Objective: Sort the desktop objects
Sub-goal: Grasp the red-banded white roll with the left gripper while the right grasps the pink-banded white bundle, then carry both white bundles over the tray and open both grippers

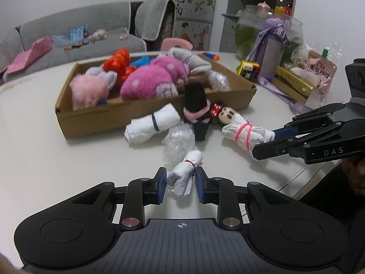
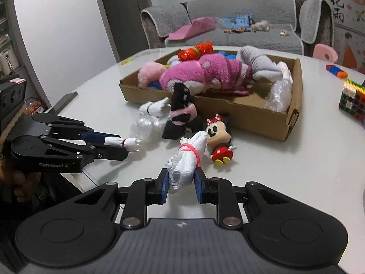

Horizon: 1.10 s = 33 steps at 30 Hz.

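My left gripper (image 1: pixel 181 178) is shut on a small white bundle tied with a red band (image 1: pixel 184 171), low over the white table (image 1: pixel 68 159). My right gripper (image 2: pixel 181 178) is shut on a larger white bundle wound with a pink band (image 2: pixel 188 157). Each wrist view shows the other gripper from the side: the right gripper (image 1: pixel 264 143) in the left wrist view, the left gripper (image 2: pixel 117 146) in the right. Behind both lie a Minnie figure (image 2: pixel 219 141), a black sock with a pink cuff (image 1: pixel 196 105), a white roll with a black band (image 1: pixel 150 123) and crumpled clear plastic (image 1: pixel 179 141).
A shallow cardboard box (image 1: pixel 114 118) holds plush toys, socks and plastic at the table's middle. At the far right stand a purple bottle (image 1: pixel 271 52), a fish bowl (image 1: pixel 248 32), a colourful block cube (image 2: pixel 352 98) and snack packs (image 1: pixel 319 68). A grey sofa (image 1: pixel 79 29) stands behind.
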Motion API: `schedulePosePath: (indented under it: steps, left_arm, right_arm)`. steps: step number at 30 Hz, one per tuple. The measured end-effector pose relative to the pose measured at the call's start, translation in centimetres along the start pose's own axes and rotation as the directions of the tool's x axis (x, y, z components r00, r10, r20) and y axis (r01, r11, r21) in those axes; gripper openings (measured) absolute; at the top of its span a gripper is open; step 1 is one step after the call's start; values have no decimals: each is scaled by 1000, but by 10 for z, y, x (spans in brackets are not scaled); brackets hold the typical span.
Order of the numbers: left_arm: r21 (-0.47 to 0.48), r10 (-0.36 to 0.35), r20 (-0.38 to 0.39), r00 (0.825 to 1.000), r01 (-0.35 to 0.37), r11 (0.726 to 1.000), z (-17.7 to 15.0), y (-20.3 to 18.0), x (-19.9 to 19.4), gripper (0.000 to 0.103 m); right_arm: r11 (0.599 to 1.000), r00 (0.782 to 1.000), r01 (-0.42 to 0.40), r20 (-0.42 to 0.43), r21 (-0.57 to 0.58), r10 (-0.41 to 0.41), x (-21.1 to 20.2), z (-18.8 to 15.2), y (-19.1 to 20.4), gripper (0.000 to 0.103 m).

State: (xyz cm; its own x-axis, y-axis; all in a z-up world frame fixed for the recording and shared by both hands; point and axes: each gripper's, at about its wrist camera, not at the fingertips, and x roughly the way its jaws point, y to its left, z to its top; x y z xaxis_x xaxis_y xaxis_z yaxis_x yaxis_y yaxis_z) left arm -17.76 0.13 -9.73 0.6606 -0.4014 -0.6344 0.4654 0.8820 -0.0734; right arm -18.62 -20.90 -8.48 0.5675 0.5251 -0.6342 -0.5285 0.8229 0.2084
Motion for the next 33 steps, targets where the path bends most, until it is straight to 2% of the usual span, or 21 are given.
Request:
schedulePosePath:
  steps: [8,19,33]
  left_arm:
    - [32,39,66,997,-41,999,29,5,-21,33]
    - [66,101,139,985,-111,992,82,19,-32,33]
    - [79,128,182,975,-145,986,134,34,-24,33]
  right_arm:
    - [1000,998,15,59,0,-14,-24,14,-6,21]
    - [998,984,29,175,-60,-18,-54,70,-12,21]
    - [991,978,24,207,-129,3,-49,116,-26,21]
